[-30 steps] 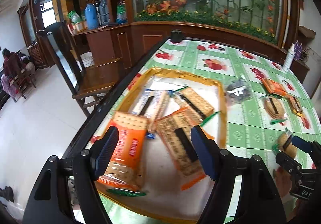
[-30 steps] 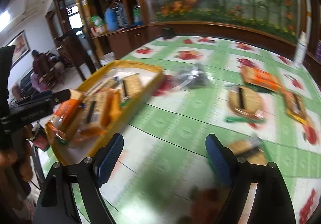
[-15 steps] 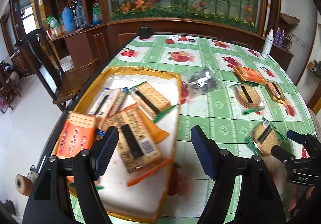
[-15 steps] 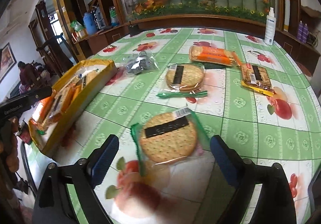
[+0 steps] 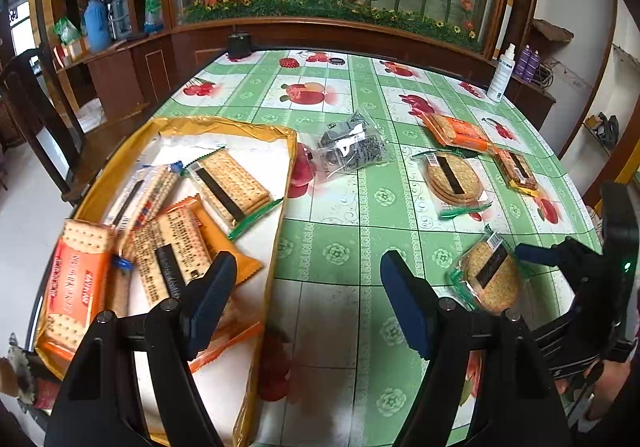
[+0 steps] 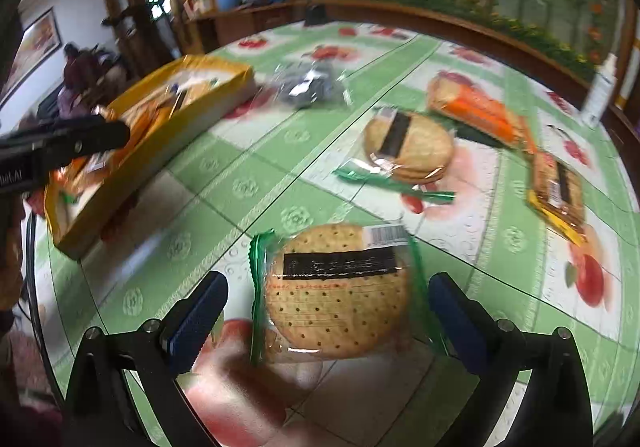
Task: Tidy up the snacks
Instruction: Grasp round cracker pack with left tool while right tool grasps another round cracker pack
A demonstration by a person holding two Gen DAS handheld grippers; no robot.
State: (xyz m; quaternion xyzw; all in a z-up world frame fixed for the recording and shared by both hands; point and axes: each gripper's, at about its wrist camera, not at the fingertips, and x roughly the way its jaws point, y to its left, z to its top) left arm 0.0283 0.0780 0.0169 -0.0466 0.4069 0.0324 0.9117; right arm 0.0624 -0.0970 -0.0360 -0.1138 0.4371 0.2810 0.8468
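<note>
A round cracker pack (image 6: 336, 299) with green edges lies flat on the green tablecloth. My right gripper (image 6: 326, 287) straddles it with its jaws opening, and the pads stand clear of the wrapper on both sides. From the left wrist view the same pack (image 5: 490, 279) shows at the right, beside a blue finger of the right gripper. My left gripper (image 5: 304, 279) hangs open and holds nothing, over the right rim of the yellow tray (image 5: 286, 167). The tray holds several cracker packs (image 5: 228, 187). A second round pack (image 5: 452, 179), an orange pack (image 5: 456, 131), a small yellow-edged pack (image 5: 516, 167) and a dark clear bag (image 5: 352, 147) lie loose on the cloth.
A white spray bottle (image 5: 502, 75) stands at the table's far right edge and a small black object (image 5: 239, 45) at the far edge. A wooden chair (image 5: 40, 119) stands left of the table. A seated person (image 6: 80, 75) is far off at the left.
The left gripper swung right, from over the tray's packs to its right rim. The right gripper came down over the near round cracker pack and its jaws spread wider.
</note>
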